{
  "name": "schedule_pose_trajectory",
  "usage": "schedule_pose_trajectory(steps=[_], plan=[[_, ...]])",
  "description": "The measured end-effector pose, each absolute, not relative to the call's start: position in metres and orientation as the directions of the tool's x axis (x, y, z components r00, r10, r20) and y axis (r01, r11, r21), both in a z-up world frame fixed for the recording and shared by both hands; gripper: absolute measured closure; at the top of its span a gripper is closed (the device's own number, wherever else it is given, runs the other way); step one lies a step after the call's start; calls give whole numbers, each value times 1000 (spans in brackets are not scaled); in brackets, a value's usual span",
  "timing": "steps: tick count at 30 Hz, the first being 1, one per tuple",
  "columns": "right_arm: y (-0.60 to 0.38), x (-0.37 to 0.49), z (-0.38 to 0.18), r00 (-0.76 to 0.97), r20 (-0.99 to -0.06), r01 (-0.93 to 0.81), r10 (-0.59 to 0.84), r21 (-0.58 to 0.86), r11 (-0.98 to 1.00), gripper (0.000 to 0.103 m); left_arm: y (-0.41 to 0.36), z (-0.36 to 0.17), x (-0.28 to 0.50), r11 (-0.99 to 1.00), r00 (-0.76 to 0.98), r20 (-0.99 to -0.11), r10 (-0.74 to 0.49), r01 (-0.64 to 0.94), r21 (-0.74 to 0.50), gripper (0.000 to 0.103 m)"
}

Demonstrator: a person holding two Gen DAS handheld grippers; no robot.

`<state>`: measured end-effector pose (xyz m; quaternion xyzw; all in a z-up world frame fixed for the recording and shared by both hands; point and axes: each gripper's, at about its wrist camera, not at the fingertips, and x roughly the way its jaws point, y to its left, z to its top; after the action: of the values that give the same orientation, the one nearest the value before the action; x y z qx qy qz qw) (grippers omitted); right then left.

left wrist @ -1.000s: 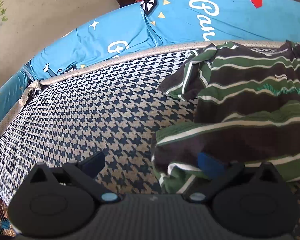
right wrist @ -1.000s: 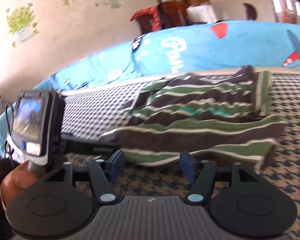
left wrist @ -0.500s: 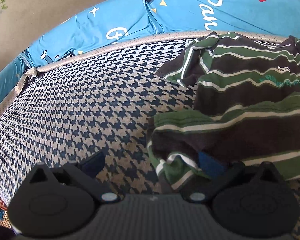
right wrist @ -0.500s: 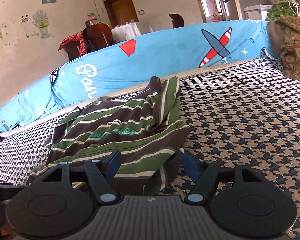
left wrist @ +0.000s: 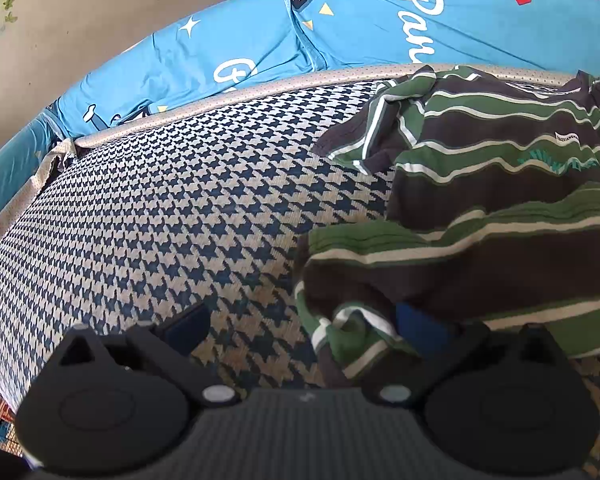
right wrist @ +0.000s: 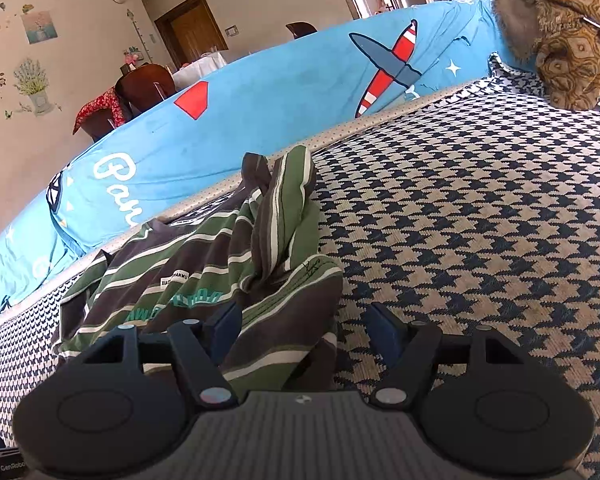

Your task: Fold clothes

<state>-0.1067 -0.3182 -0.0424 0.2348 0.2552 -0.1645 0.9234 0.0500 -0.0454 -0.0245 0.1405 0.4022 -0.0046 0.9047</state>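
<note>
Left matte-black two-finger gripper (left wrist: 302, 326) and right matte-black two-finger gripper (right wrist: 304, 322) match: ribbed grey centre plate, two round black side housings with embossed discs, angled link arms on pale pivot caps, dark blue finger pads (right wrist: 384, 326), small white logo.

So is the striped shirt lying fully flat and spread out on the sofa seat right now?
No, in the right wrist view the striped shirt lies bunched in folds, with one part sticking up above the houndstooth seat cover.
</note>
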Motion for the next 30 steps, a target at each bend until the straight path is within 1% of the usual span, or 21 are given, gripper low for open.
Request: schedule_pose_trajectory(steps=[1, 3, 4, 6, 8, 13, 19, 26, 30], plan=[[-318, -106, -43, 817, -546, 422, -184, 350, 836, 36, -45, -24, 50, 961, 676, -729, 105, 120, 250, 0], [-317, -103, -43, 819, -546, 413, -177, 345, 843, 47, -46, -25, 50, 961, 677, -728, 107, 118, 251, 0], [-316, -101, -44, 818, -547, 408, -174, 341, 847, 51, -46, -25, 50, 961, 677, -728, 108, 117, 252, 0], [-313, -101, -42, 819, -545, 403, -178, 327, 855, 77, -46, -25, 50, 960, 678, -727, 110, 116, 253, 0], [-311, -102, -39, 825, -536, 395, -179, 320, 861, 88, -45, -24, 50, 962, 675, -730, 106, 115, 246, 0], [-301, -120, -18, 862, -477, 351, -172, 317, 881, 91, -38, -22, 52, 974, 662, -744, 85, 103, 203, 0], [-286, -162, 8, 898, -411, 295, -159, 292, 910, 92, -38, -18, 38, 969, 684, -724, 87, 112, 222, 0], [-262, -208, 7, 897, -424, 251, -127, 252, 935, 92, -35, -17, 16, 964, 678, -732, 67, 146, 224, 0], [-250, -226, 0, 880, -460, 241, -119, 216, 946, 92, -33, -18, 2, 961, 674, -737, 52, 168, 222, 0]])
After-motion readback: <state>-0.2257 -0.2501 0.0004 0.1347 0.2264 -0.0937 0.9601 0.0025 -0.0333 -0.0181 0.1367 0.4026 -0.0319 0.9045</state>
